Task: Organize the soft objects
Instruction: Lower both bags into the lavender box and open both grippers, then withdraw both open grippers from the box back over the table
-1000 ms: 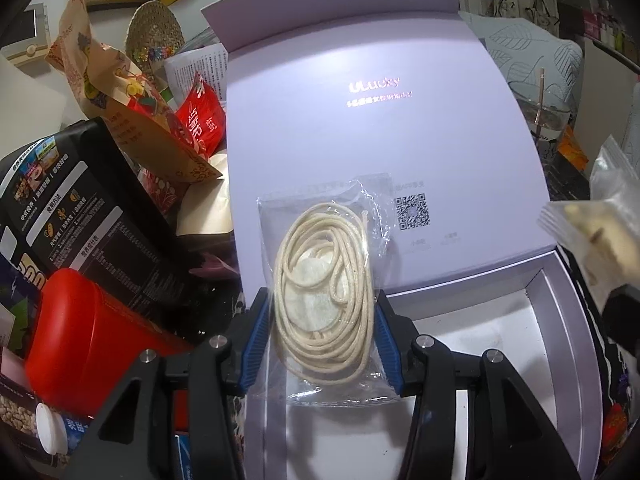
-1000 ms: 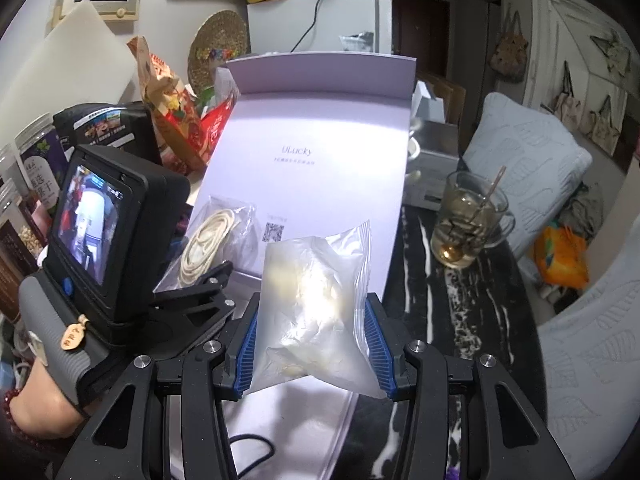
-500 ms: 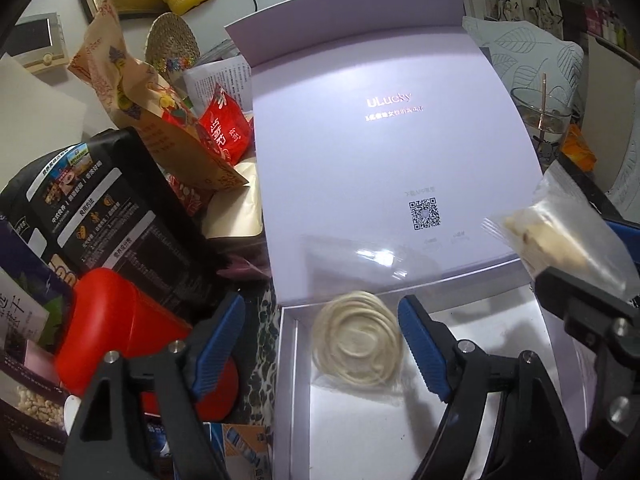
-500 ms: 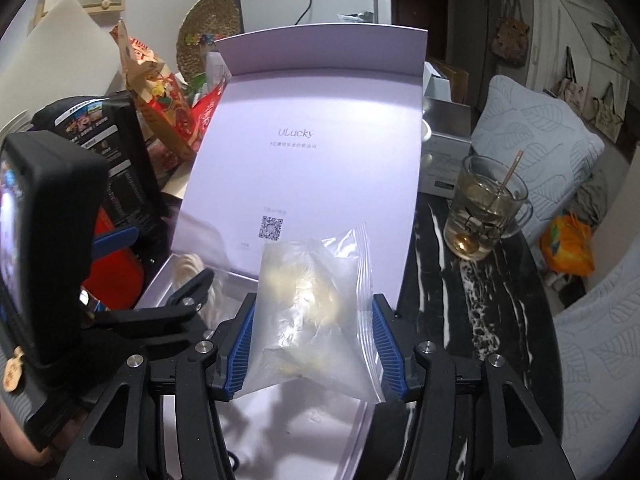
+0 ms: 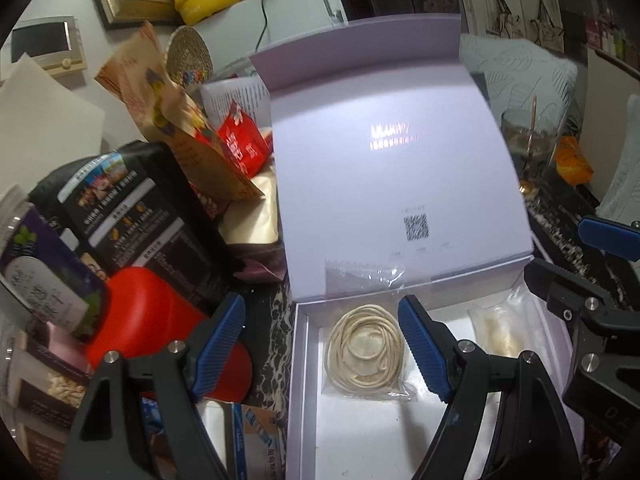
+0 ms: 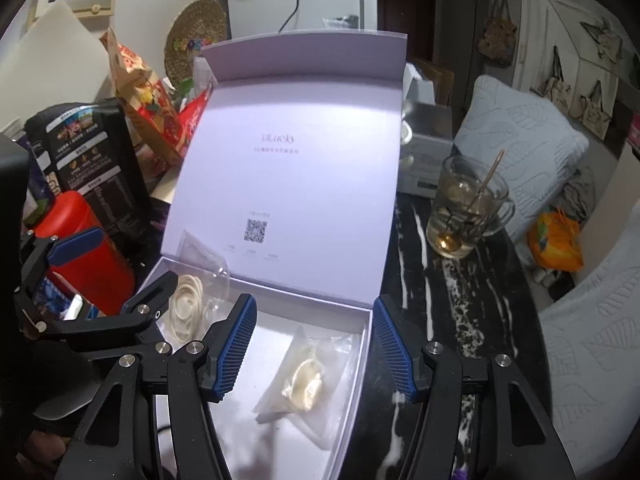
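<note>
Inside the pale lilac cardboard box [image 5: 304, 420], lid hinged up behind: one clear plastic bag of coiled cream cord [image 5: 366, 350], lying flat at the box's left end, its top edge propped against the raised lid; one clear zip bag of pale soft filling [image 6: 308, 376], lying at the box's right end, near the right wall. Left claw [image 5: 322, 344]: spread wide, empty, poised above the cord bag, which a second ago it pinched upright over the box. Right claw [image 6: 312, 350]: likewise spread and empty above the filling bag, released within the last half second. Both bags have dropped from grip to box floor; they lie apart, not overlapping. Judgement: the placing step for these two items looks complete, leaving withdrawal of both claws and perhaps closing the lid. Beside the box, on the black marbled tabletop [image 6: 460, 312]: red plastic canister [image 5: 160, 320] to its left, glass mug with spoon [image 6: 466, 212] to its right.
</note>
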The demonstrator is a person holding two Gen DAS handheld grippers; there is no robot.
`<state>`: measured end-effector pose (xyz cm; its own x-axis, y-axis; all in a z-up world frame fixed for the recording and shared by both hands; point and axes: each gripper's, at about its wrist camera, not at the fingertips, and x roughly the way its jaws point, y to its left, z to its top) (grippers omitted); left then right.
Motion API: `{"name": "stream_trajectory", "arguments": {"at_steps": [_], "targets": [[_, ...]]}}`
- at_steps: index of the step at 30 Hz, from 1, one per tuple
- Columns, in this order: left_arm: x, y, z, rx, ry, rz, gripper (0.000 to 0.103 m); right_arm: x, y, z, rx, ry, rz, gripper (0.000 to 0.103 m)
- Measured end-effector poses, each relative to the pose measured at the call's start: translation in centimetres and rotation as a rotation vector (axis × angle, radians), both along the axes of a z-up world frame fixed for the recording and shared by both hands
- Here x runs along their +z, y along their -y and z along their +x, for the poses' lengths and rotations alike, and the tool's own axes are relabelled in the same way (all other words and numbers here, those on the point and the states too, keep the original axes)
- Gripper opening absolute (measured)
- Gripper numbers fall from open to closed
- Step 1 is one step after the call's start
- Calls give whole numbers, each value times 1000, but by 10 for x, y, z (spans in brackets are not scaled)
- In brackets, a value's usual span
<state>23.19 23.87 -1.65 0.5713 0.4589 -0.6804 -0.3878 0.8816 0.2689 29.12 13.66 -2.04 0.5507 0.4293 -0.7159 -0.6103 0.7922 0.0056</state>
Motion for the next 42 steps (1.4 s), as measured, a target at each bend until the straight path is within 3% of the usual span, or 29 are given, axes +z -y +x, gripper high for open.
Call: {"name": "stream_trajectory", "arguments": {"at_steps": [17, 21, 24, 26, 28, 35, 39, 42], "targets": [[100, 37, -66, -19, 228, 46, 79, 95, 46, -55, -8, 179, 111, 62], [118, 48, -82, -33, 269, 51, 79, 113, 60, -72, -12, 224, 133, 67], [128, 56, -92, -41, 289, 63, 84, 125, 70, -87, -10, 260, 146, 67], [132, 62, -101, -45, 312, 70, 98, 132, 78, -96, -14, 279, 152, 71], [136, 68, -109, -50, 339, 80, 102, 140, 85, -107, -14, 300, 162, 80], [146, 85, -139, -87, 379, 76, 102, 155, 107, -136, -33, 364, 171, 87], [149, 95, -158, -110, 413, 59, 102, 161, 122, -155, -50, 397, 189, 98], [148, 107, -172, -113, 429, 107, 102, 162, 133, -169, -55, 419, 214, 100]]}}
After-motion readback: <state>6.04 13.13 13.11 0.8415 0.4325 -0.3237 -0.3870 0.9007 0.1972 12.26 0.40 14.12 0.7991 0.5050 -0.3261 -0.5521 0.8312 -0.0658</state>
